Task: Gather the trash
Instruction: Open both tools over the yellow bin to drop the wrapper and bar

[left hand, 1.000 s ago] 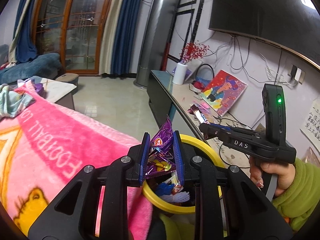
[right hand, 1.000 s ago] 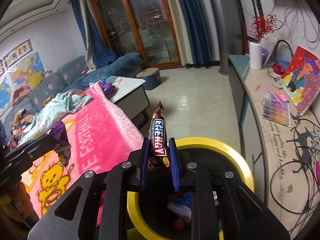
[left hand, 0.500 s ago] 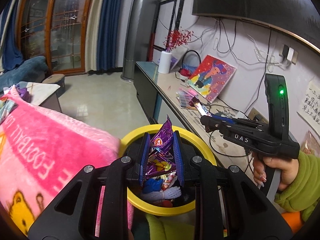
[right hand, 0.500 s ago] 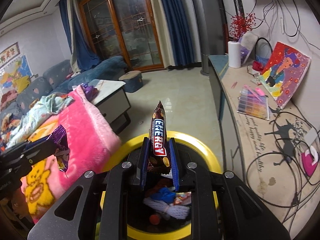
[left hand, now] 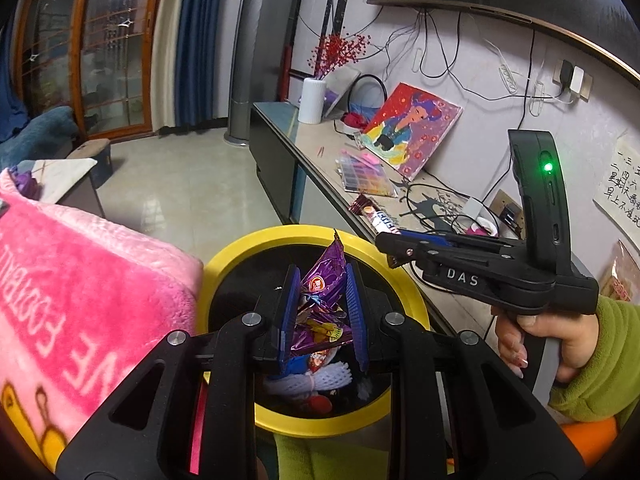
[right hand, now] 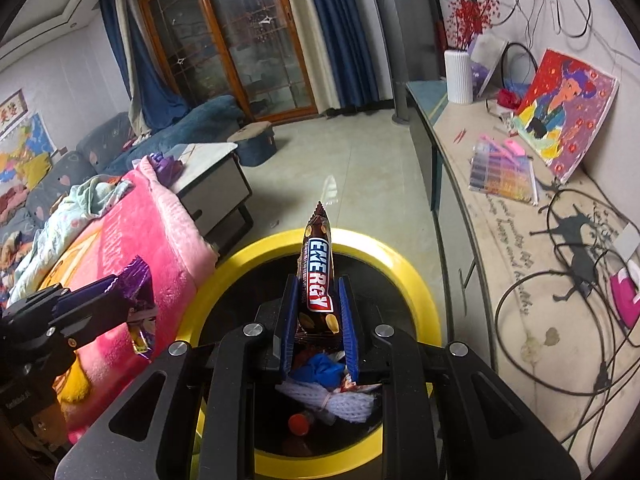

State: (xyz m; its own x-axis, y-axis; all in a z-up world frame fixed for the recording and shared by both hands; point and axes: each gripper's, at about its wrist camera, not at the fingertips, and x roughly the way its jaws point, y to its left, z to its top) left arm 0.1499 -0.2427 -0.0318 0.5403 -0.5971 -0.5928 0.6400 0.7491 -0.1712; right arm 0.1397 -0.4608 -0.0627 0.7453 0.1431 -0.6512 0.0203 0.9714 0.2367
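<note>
A crumpled purple snack wrapper (left hand: 323,285) stands between the blue pads of my left gripper (left hand: 320,276), which is shut on it right above the yellow-rimmed bin (left hand: 224,264). My right gripper (right hand: 318,288) is shut on a brown ENERGY bar wrapper (right hand: 318,280), held upright over the same bin (right hand: 416,280). Inside the bin lie white foam netting (right hand: 340,400), a blue scrap and a red cap. The left wrist view also shows the right gripper (left hand: 394,236) from the side, with a hand in a green sleeve (left hand: 580,376) on its grip. At the left of the right wrist view, the left gripper (right hand: 120,292) holds its purple wrapper.
A pink plush blanket (left hand: 80,280) lies directly left of the bin. A long low cabinet (right hand: 500,240) runs along the right wall, carrying cables, a painting (right hand: 564,112), a colour set and a white vase. Tiled floor (right hand: 352,168), a low table and a sofa lie beyond.
Both grippers have moved forward and sunk toward the bin, so its yellow rim and contents now fill the view beneath the jaws. Each still grips its wrapper.
</note>
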